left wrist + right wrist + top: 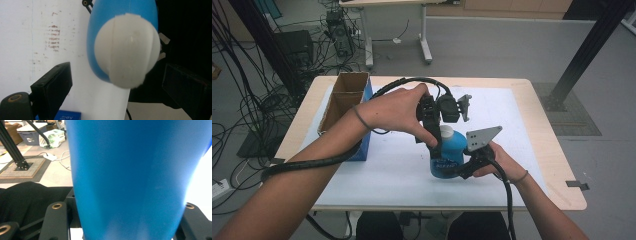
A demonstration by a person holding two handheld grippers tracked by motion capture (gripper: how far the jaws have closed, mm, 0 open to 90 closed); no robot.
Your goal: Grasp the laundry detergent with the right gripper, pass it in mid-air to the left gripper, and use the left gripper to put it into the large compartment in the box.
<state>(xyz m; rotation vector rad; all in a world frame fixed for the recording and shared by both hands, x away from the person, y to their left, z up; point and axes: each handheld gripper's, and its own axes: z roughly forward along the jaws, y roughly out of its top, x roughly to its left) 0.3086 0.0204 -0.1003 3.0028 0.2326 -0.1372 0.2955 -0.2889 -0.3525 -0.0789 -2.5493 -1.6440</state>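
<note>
A: Any writing you can read?
B: The blue bottle has a label with white letters, too blurred to read.
A: Anything else?
B: A small blue label shows "50", the rest unclear.

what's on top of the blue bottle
A white cap tops the blue bottle. The left gripper sits over it, jaws open either side. Its hand covers much of the cap in the high view.

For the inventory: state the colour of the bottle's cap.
White, atop the blue bottle; the cap shows best in the left gripper view.
</note>
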